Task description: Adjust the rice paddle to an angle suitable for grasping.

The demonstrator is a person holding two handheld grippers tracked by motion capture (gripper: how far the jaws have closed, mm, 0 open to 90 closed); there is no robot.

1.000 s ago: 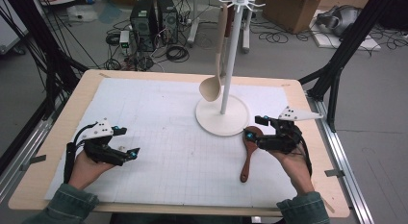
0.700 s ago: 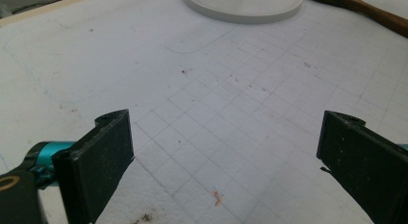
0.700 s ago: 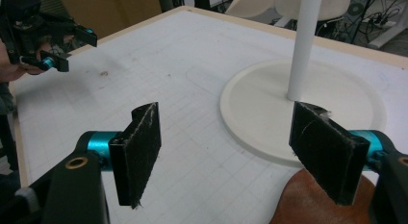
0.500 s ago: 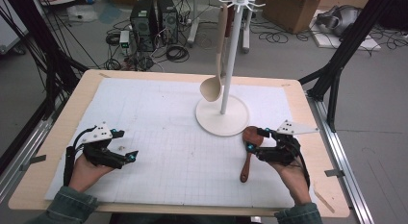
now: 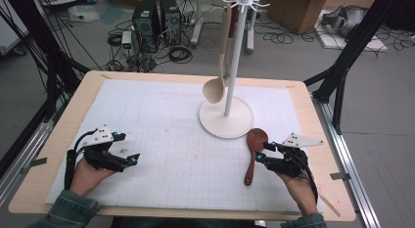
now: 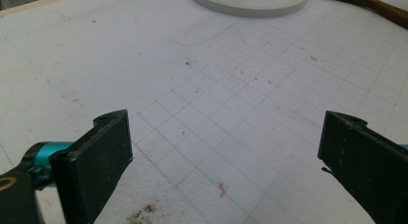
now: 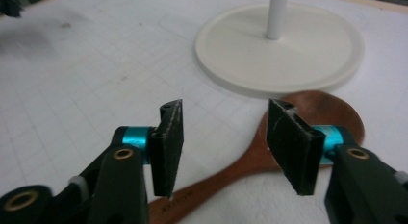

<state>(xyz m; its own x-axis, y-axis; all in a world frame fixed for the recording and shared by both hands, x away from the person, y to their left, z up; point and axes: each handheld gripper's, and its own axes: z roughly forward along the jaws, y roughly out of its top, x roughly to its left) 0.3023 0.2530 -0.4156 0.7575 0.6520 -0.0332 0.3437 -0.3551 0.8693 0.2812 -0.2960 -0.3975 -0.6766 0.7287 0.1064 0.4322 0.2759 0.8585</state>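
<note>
Between the closing right hand-held gripper (image 7: 223, 149) pads lies the brown spoon (image 7: 250, 161), ungripped; left hand-held gripper (image 6: 226, 152) wide.

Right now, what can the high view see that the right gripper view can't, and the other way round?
High view alone: the pale wooden spoon hanging from the white stand's hooks, the left tool resting on the mat with its jaws apart, and the computers on the floor behind.

Right gripper view alone: a close look at the right tool, whose jaws have just been closing, gapped over the dark brown wooden spoon's handle, not yet pressing it.

Both: that brown spoon lying on the white gridded mat, and the stand's round white base.
</note>
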